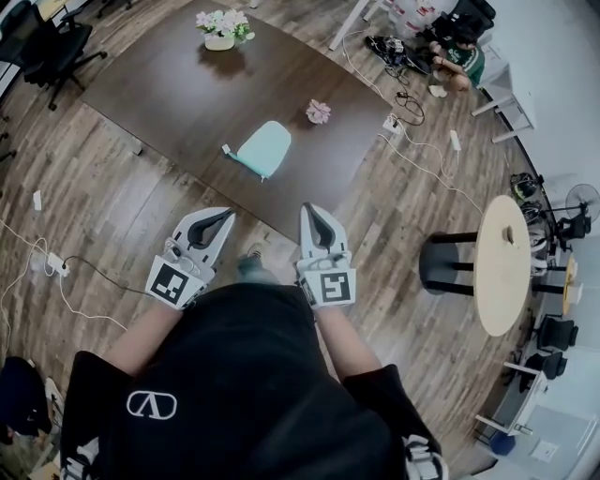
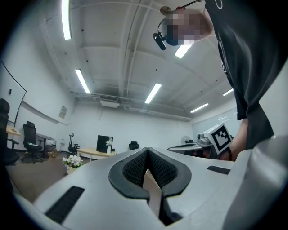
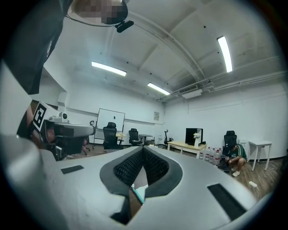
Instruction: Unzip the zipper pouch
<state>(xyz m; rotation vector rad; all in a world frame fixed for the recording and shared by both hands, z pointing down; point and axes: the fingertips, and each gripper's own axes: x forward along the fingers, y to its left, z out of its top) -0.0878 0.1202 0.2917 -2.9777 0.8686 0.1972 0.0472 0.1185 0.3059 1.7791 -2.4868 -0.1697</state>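
Observation:
The teal zipper pouch [image 1: 262, 148] lies flat on the dark brown table [image 1: 169, 84], near its front edge, with a small white pull at its left end. Both grippers hover close to the person's body, short of the table and well apart from the pouch. My left gripper [image 1: 226, 217] is shut with nothing between its pads, as the left gripper view also shows [image 2: 147, 150]. My right gripper [image 1: 313, 210] points toward the table, its pads meeting at the tip [image 3: 143, 149] and holding nothing. Both gripper views look up across the room, so the pouch's zipper is not visible there.
A pot of flowers [image 1: 223, 28] stands at the table's far end and a small pink flower piece [image 1: 318, 112] near its right edge. A round light table [image 1: 502, 262] stands to the right. Cables [image 1: 422, 141] run over the wooden floor, and a person [image 1: 459, 52] sits beyond.

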